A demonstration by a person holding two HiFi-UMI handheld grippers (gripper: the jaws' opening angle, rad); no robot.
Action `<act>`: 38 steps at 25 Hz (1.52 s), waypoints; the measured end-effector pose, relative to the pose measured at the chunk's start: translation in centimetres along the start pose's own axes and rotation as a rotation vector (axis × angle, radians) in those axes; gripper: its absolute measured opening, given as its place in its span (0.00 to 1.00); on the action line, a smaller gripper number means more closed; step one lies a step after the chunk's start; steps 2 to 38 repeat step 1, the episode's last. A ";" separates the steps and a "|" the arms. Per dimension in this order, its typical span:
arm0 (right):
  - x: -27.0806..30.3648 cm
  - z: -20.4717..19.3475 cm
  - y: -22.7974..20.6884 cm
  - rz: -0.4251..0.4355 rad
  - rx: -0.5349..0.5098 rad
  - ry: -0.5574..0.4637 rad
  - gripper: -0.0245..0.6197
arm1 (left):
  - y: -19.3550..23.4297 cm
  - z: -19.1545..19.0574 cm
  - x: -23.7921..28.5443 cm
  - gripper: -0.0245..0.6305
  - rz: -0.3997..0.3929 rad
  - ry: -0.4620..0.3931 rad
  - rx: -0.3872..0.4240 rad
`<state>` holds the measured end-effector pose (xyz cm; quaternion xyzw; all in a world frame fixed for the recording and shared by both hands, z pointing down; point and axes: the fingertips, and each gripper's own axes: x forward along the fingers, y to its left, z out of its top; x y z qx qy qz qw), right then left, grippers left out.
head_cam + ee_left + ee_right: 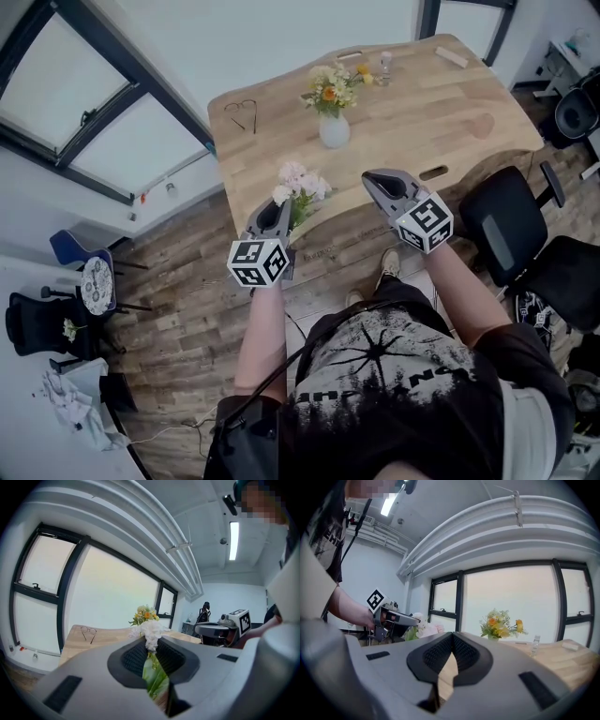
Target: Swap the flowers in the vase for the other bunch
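L gripper [280, 210] [151, 656]: jaws narrowed onto the green stems of the white-pink bunch [302, 183] [151, 631], pads pressing on both sides. The blooms stick out past the tips, at the near edge of the wooden table [412, 112]. Ahead & to this gripper's left, a pair of glasses [242, 114] [87, 632] lies on the wood. Ahead of the L tips & well apart from them, the white vase [334, 131] stands upright on the table w/ the yellow-orange bunch [328, 91] [145, 615] in it.

R gripper [377, 178] [451, 651]: jaws fully together, nothing btwn them. It's held about level beside the L one, tips at the table's near edge. From the R gripper, the vase bunch [500, 624] is ahead & a bit right, and the held bunch [423, 627] is off to its left. Further ahead-right are a small clear bottle [385, 64] [536, 645] & a wooden block [452, 56] [570, 645] near the far table edge. A black office chair [506, 225] stands to the R gripper's right, on the floor.
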<state>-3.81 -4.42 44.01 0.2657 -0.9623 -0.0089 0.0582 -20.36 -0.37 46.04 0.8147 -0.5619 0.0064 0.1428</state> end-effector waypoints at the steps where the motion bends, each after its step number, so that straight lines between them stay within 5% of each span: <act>1: -0.1 0.0 0.0 -0.001 0.000 -0.001 0.06 | 0.0 0.0 0.0 0.13 0.000 0.000 0.000; 38: -0.1 0.0 0.0 -0.001 0.000 -0.001 0.06 | 0.0 0.0 0.0 0.13 0.000 0.000 0.000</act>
